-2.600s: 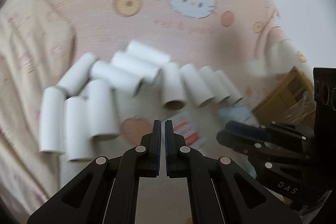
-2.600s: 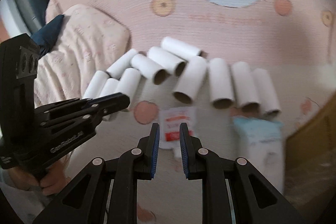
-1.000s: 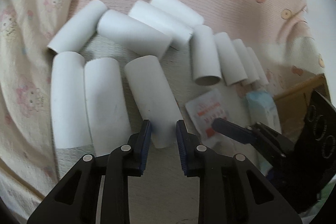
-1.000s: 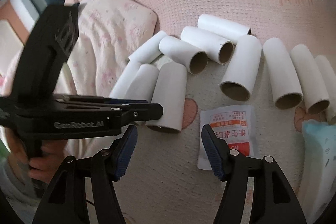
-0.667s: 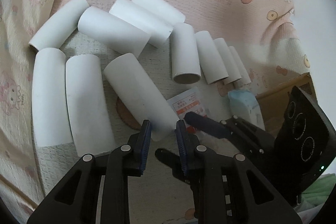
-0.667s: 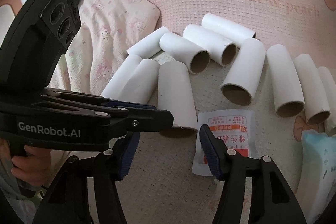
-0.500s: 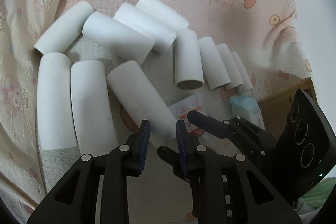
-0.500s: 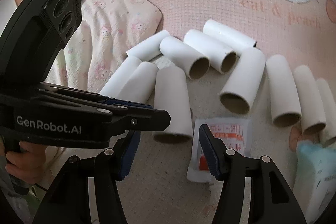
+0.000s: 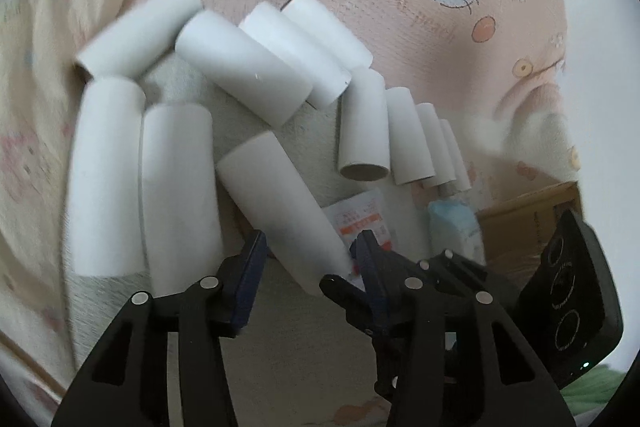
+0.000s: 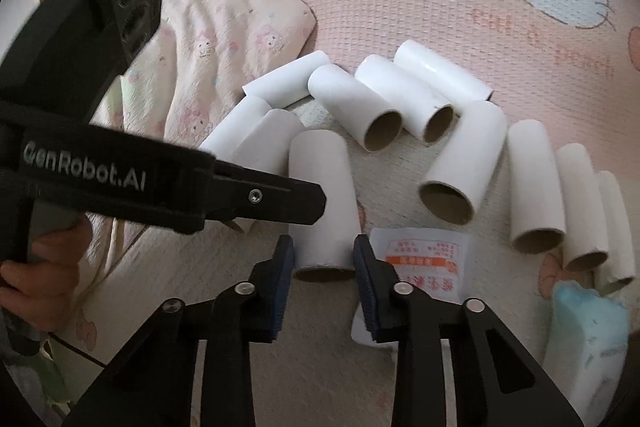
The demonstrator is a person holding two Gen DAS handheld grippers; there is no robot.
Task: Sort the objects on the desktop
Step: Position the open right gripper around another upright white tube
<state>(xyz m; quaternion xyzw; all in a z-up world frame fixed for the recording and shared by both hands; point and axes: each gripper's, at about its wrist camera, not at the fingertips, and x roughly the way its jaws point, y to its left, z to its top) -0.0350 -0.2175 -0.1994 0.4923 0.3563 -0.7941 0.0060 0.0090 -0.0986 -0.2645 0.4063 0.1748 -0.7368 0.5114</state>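
tubes (image 10: 322, 203): matt white card | mat (image 10: 440, 7): woven cloth, rough | sachet (image 10: 420, 259): glossy | tongs (image 10: 324, 267): matt black plastic

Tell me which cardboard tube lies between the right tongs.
The tube nearest the camera, its open end toward the right tongs, just left of the orange-printed sachet. The other tubes lie farther back.

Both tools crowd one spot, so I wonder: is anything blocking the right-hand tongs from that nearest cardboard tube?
Nothing visible does. The right tongs have been closing around the tube, its open end between the pads. The left tongs, which just opened wider, straddle the same tube.
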